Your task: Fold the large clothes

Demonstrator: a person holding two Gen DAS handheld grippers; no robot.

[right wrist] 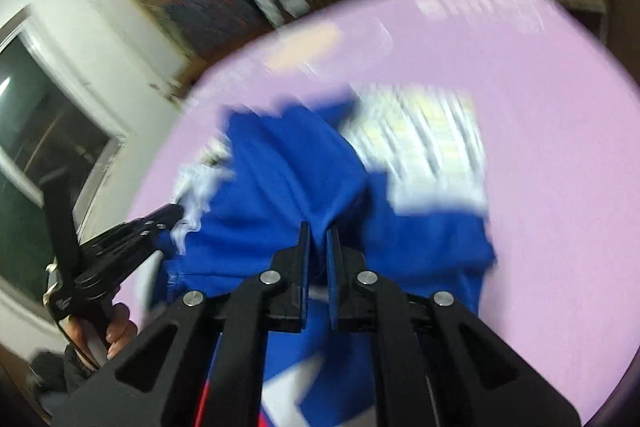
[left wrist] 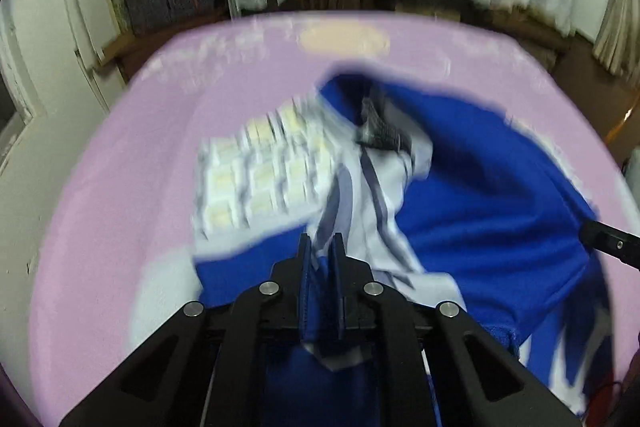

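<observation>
Left claw (left wrist: 320, 247) clamped on blue-and-white garment (left wrist: 480, 187); right claw (right wrist: 318, 239) pinched blue fold. Garment lay crumpled mid-counter (left wrist: 120, 167), plaid cloth (left wrist: 256, 171) at its ten o'clock.

— How is the left gripper (left wrist: 320, 247) held?

— It is pointed steeply downward, and its jaws are pinched nearly together on a fold of cloth (left wrist: 480, 195).

— And the right gripper (right wrist: 318, 239)?

— It is angled down as well, rolled to one side, with its jaws clamped on a bunched ridge of the same cloth.

— Is either seen from the other camera?

— The left gripper is seen at the lower left of the right wrist view, its handle gripped by a hand (right wrist: 114, 331) with the fingers wrapped round. Only the tip of the right gripper is caught at the right edge of the left wrist view.
</observation>
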